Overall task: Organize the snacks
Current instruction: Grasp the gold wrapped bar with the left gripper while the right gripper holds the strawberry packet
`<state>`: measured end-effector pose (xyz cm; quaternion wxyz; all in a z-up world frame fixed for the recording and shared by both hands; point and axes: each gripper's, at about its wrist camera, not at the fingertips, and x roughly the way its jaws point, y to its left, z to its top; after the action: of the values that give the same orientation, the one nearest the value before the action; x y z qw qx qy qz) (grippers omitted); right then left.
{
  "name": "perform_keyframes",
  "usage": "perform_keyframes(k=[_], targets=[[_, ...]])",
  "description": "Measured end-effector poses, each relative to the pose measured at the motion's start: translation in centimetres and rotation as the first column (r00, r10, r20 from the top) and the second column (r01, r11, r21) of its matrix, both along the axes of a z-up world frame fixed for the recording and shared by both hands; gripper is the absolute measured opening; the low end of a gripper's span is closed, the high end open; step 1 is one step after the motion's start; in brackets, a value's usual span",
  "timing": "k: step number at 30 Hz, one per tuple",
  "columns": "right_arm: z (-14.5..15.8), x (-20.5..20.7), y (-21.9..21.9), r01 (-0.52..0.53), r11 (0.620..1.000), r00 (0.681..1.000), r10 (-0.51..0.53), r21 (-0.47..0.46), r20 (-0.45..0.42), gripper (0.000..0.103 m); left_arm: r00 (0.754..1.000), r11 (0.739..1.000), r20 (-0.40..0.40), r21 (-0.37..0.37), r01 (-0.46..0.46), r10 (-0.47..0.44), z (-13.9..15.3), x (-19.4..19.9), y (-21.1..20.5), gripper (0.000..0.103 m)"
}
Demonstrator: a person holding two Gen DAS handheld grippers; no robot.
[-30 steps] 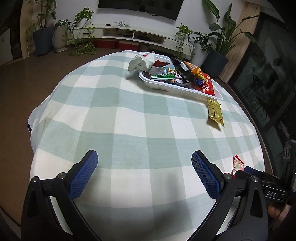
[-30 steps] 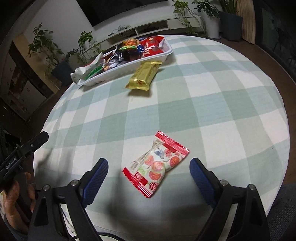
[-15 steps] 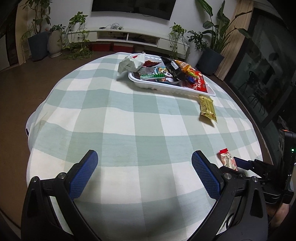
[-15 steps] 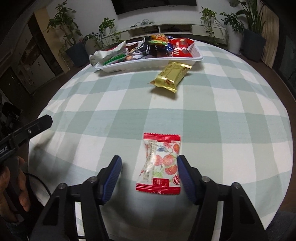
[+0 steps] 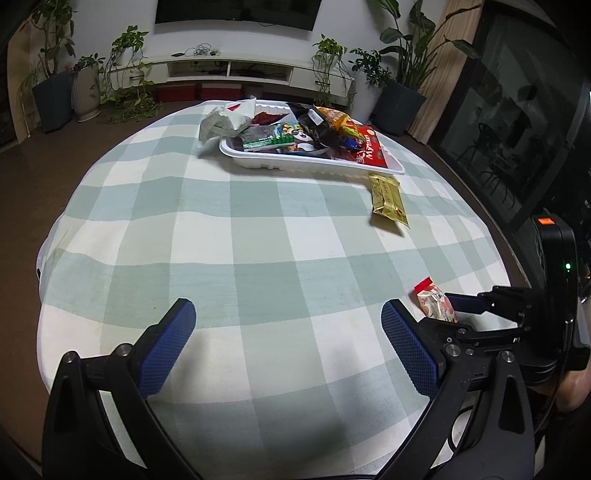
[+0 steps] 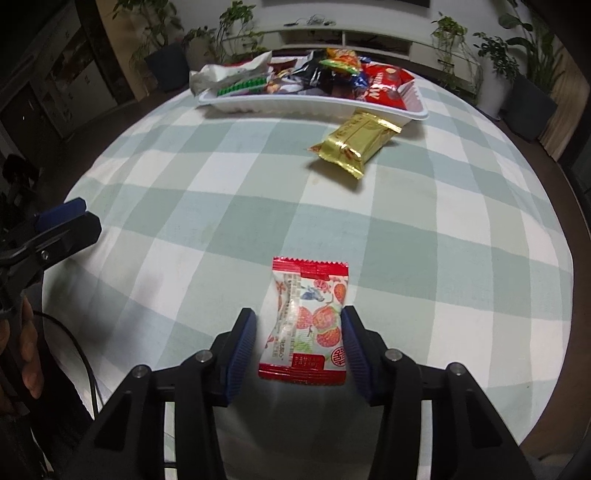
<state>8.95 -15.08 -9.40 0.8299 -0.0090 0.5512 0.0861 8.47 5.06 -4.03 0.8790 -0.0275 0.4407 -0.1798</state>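
Home living room: wall television [image 5: 236, 13], potted plants [image 5: 402, 79], checked tablecloth [image 5: 258, 236].

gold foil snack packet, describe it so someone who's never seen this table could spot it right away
On the round table with the green and white checked cloth, find the white plastic tray heaped with snacks. The gold foil snack packet lies on the cloth beside that tray's near right corner. It is the only all-gold wrapper and sits outside the tray.

Dim indoor light, overhead source; room edges fall to near black. Strong fisheye bowing on both views, the tablecloth [image 5: 258, 236] checks curve hard at the rim. Soft shadow under the gold packet [image 6: 354, 142]. Glare on foil wrappers in the tray [image 6: 314, 107]. Centre sharp, periphery soft and noisy.
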Motion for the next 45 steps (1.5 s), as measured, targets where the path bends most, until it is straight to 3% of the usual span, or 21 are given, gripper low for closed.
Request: perform_keyframes(k=[5, 9, 13, 15, 17, 20, 30, 37, 45], targets=[[0.0, 0.3, 0.2, -0.019, 0.999, 1.000, 0.019, -0.037, -0.016, 0.045, 1.000, 0.997, -0.008, 0.073, -0.010, 0.011, -0.1, 0.6, -0.7, 0.101], [0.2, 0.1, -0.3, -0.022, 0.999, 1.000, 0.022, -0.030, -0.017, 0.036, 1.000, 0.998, -0.008, 0.066, -0.007, 0.008, 0.0, 1.3, -0.9, 0.101], [0.2, -0.3, -0.8, -0.014, 1.000, 1.000, 0.014, -0.013, -0.015, 0.033, 1.000, 0.997, -0.003, 0.068, 0.029, -0.029, 0.2, 1.9, -1.7, 0.101], [0.2, -0.6, -1.1, -0.004, 1.000, 1.000, 0.004, -0.001, -0.012, 0.033, 0.998, 0.995, -0.005, 0.071, 0.064, -0.064, 0.3, 2.4, -2.7, 0.094], [0.3, -1.0, -1.7, 0.013, 1.000, 1.000, -0.013, 0.017, -0.008, 0.032, 0.995, 0.993, -0.008, 0.075, 0.095, -0.095, 0.7, 3.2, -3.9, 0.074], [0.4, -1.5, -3.0, 0.049, 0.998, 0.999, -0.049, 0.027, -0.005, 0.032, 0.990, 0.985, -0.019, 0.101, 0.139, -0.138, 1.2, 4.6, -6.2, 0.061], [0.2, -2.0, -5.1, 0.091, 0.993, 0.996, -0.092, 0.072, 0.017, 0.032, 0.962, 0.932, -0.102, 0.243, 0.269, -0.251, -0.1, 11.4, -17.3, 0.061], [0.1, -2.1, -5.7, 0.080, 0.991, 0.996, -0.083, 0.109, 0.031, 0.033, 0.953, 0.905, -0.159, 0.307, 0.296, -0.258, -1.6, 16.2, -21.4, 0.061], [0.2, -2.5, -5.6, 0.071, 0.991, 0.996, -0.076, 0.111, 0.043, 0.033, 0.935, 0.874, -0.217, 0.343, 0.343, -0.282, -3.3, 17.2, -23.9, 0.063]])
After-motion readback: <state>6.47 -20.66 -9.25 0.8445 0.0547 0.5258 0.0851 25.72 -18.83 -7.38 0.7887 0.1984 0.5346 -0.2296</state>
